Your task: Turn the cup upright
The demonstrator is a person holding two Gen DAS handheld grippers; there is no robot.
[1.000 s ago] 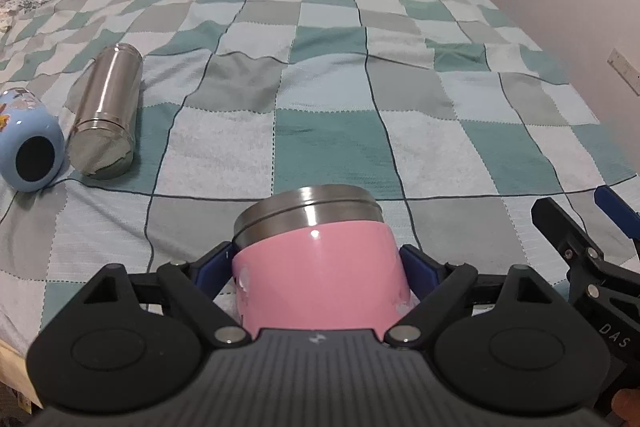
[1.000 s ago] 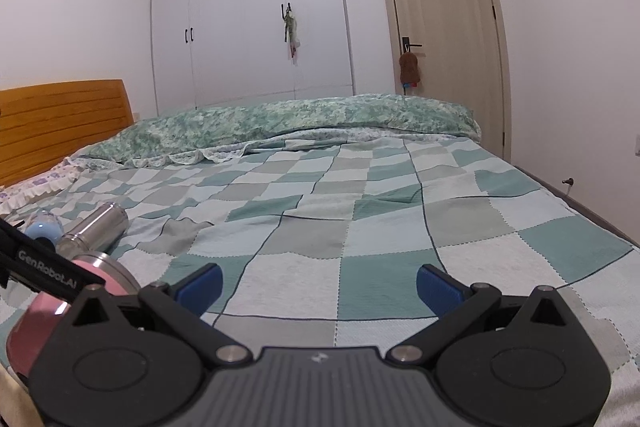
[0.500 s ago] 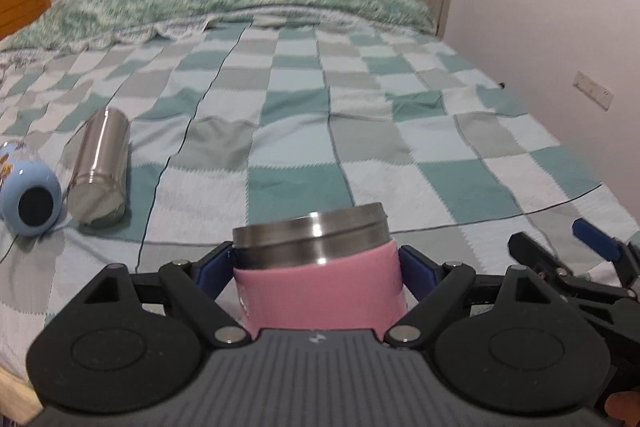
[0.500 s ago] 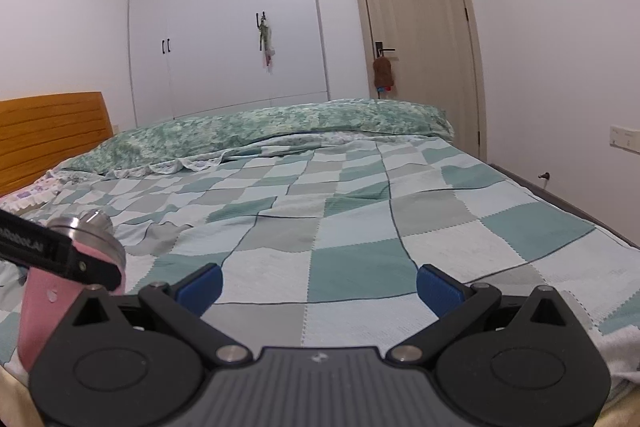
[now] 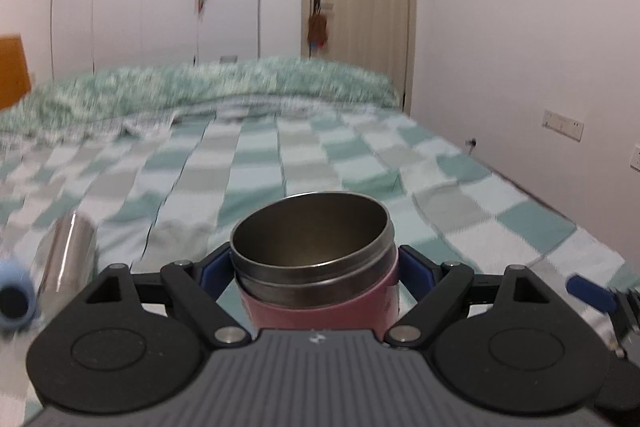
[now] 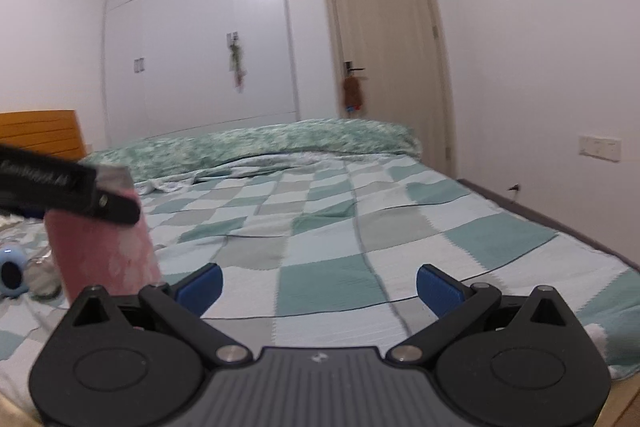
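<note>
A pink cup with a steel rim (image 5: pixel 316 283) sits between the blue pads of my left gripper (image 5: pixel 316 267), which is shut on it. Its open mouth faces up and forward, and I see the bare steel inside. In the right wrist view the pink cup (image 6: pixel 104 255) stands upright at the left, lifted above the bed, with the left gripper's black finger (image 6: pixel 68 191) across its top. My right gripper (image 6: pixel 318 285) is open and empty over the checked bedspread.
A steel flask (image 5: pixel 68 251) and a light blue cup (image 5: pixel 16 295) lie on their sides at the left of the bed; both also show in the right wrist view (image 6: pixel 40 275) (image 6: pixel 12 271). Green pillows (image 6: pixel 248 147), wardrobe and door stand beyond.
My left gripper has tilted the pink cup up and raised it; its mouth now faces up, showing the inside. The right gripper stays open and shifted slightly.
</note>
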